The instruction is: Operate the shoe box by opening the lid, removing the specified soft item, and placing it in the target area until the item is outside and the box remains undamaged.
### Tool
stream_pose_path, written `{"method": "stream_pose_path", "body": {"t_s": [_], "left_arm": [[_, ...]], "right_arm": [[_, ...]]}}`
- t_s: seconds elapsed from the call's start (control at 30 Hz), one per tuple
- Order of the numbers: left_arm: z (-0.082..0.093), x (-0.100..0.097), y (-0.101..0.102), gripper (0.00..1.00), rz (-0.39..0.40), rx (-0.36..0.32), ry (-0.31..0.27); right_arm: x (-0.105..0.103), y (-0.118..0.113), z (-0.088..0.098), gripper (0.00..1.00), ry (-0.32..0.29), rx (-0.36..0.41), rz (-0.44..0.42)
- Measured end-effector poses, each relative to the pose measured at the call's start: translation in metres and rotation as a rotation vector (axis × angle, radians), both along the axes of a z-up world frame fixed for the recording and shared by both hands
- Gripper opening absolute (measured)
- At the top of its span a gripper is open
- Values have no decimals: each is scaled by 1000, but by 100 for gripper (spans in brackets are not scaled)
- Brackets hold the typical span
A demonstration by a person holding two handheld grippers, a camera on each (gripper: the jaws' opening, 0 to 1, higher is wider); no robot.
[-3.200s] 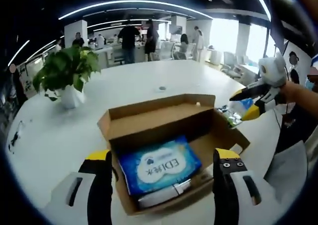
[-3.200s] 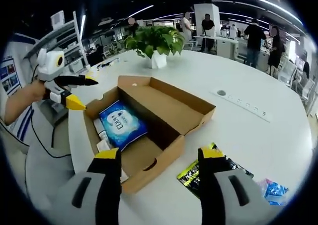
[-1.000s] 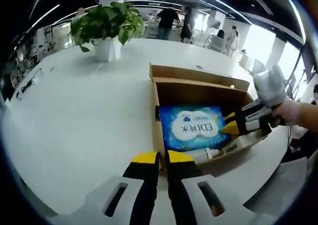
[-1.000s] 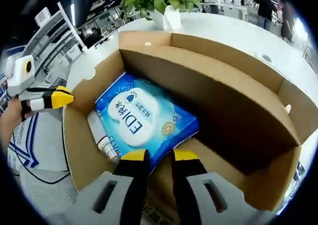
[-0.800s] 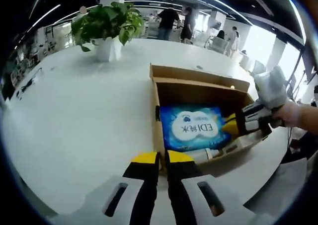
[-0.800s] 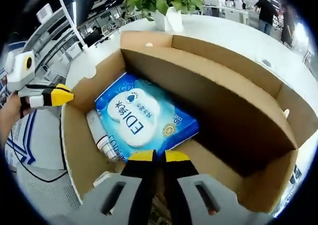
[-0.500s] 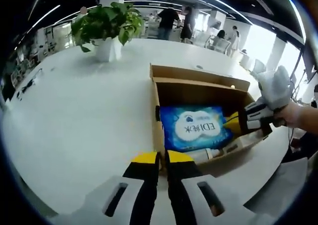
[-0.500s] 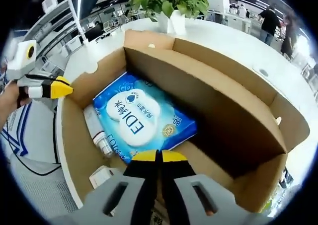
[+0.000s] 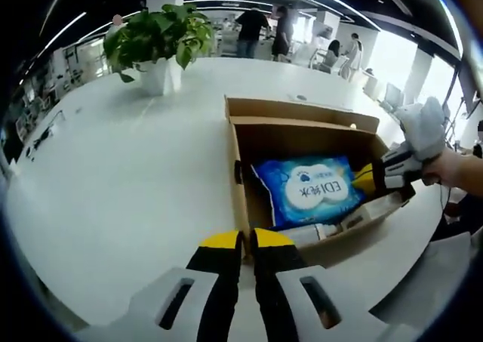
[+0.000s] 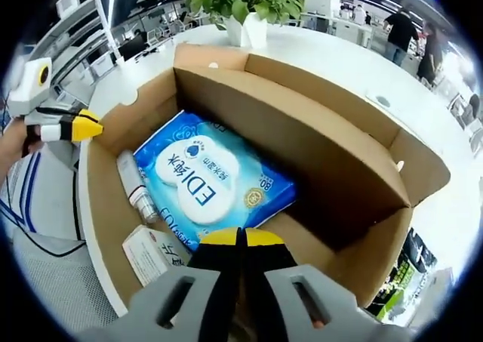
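The blue wipes pack (image 10: 215, 183) in the middle of the right gripper view has a white label with "EDI" in big blue letters and two Chinese characters after it, all turned sideways. Near the pack's right edge there is also a small "80" and a round gold seal that is too small to read. In the left gripper view, right of centre, the same wipes pack (image 9: 309, 191) shows "EDI" upside down on its white label, and the print on the small white box (image 10: 151, 253) at the lower left of the right gripper view is too blurred to read.
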State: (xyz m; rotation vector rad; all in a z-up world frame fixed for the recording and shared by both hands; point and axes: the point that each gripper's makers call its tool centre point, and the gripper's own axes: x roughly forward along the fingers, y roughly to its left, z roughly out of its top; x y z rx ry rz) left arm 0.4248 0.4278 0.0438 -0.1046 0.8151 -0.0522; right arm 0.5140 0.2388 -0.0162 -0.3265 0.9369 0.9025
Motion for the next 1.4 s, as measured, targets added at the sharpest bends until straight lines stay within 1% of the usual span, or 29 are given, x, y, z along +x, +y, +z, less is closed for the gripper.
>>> {"method": "stream_pose_path", "body": {"t_s": [0.03, 0.07, 0.2, 0.3, 0.43, 0.47, 0.53, 0.73, 0.8, 0.93, 1.0, 1.03, 1.07, 1.23, 1.4], "left_arm": [[1, 0, 0, 3, -12, 21, 4], [2, 0, 0, 3, -39, 61, 9], [7, 1, -1, 3, -70, 119, 7], [16, 3, -3, 5, -76, 124, -14], [31, 13, -10, 4, -113, 152, -61], [33, 16, -13, 4, -122, 148, -69], [33, 21, -19, 5, -143, 141, -67], [23, 34, -32, 7, -185, 126, -46], [17, 36, -37, 9, -203, 120, -27], [8, 42, -43, 11, -221, 103, 0], [4, 46, -45, 11, -225, 92, 4], [-2, 46, -48, 12, -223, 64, 32], [-6, 46, -48, 12, -218, 56, 47], [-22, 52, -51, 16, -219, 53, 92], [-34, 54, -54, 16, -222, 60, 128]], "right_arm": [[0, -1, 1, 0, 1, 1, -3], [0, -1, 2, 0, -1, 3, -5], [0, -1, 2, 0, -11, -3, -4], [-1, -1, 3, 0, -13, -4, -4], [-1, -2, 3, 0, -12, -7, -2], [-1, -2, 3, 0, -11, -8, -3], [-2, -2, 3, 0, -13, -10, 0], [-1, -2, 2, 0, -8, -15, -2], [-1, -2, 2, 0, -11, -18, 1], [-2, -2, 2, 0, -13, -21, 4], [-2, -2, 1, 0, -12, -22, 5], [-2, -2, 1, 0, -12, -23, 6], [-2, -2, 1, 0, -14, -26, 10], [-2, -2, 1, 0, -20, -30, 17], [-1, -2, 0, 0, -22, -33, 17]]}}
